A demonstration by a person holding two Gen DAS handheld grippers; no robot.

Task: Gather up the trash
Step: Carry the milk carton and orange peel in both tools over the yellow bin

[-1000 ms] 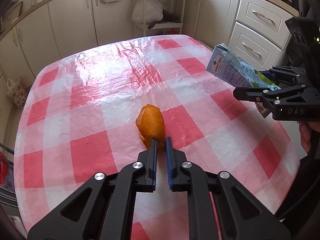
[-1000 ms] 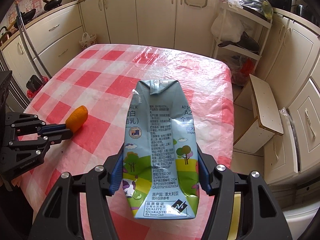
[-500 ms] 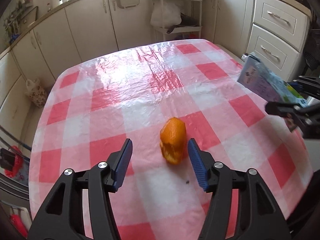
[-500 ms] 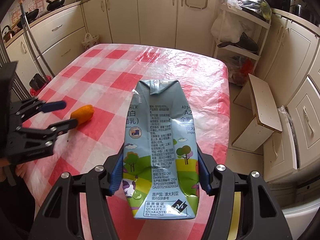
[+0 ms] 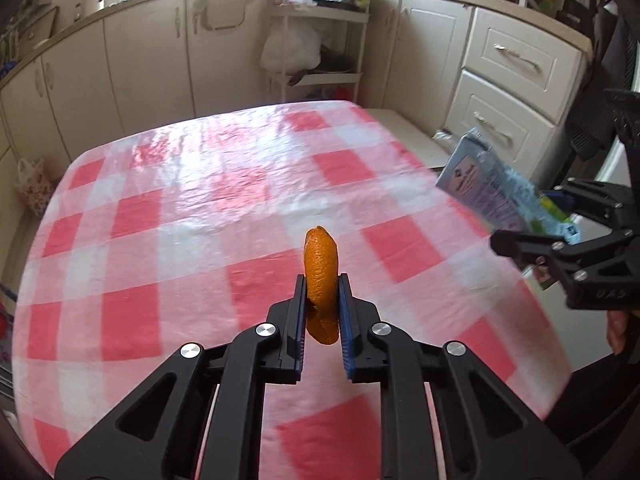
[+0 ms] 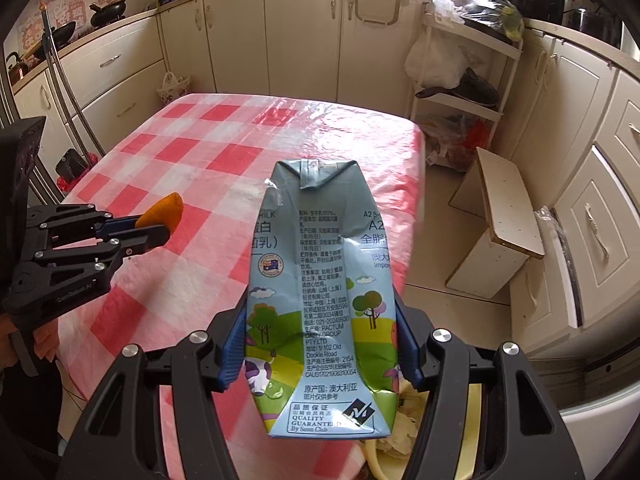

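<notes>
My left gripper (image 5: 322,280) is shut on an orange peel (image 5: 321,268) and holds it lifted above the red-and-white checked tablecloth (image 5: 192,216). In the right wrist view the left gripper (image 6: 160,228) with the peel (image 6: 164,210) shows at the left. My right gripper (image 6: 320,320) is shut on a crumpled light-blue milk carton (image 6: 320,280), held over the table's near right corner. The carton (image 5: 492,188) and right gripper (image 5: 524,240) also show at the right edge of the left wrist view.
A bin with yellowish trash (image 6: 400,436) lies under the carton, mostly hidden. A small white stool (image 6: 496,232) stands right of the table. A white rack with bags (image 5: 316,48) and cream cabinets (image 5: 516,80) lie beyond the table.
My left gripper opened around the orange peel, then closed on it and lifted it off the tablecloth. The right gripper kept holding the carton, nearly still.
</notes>
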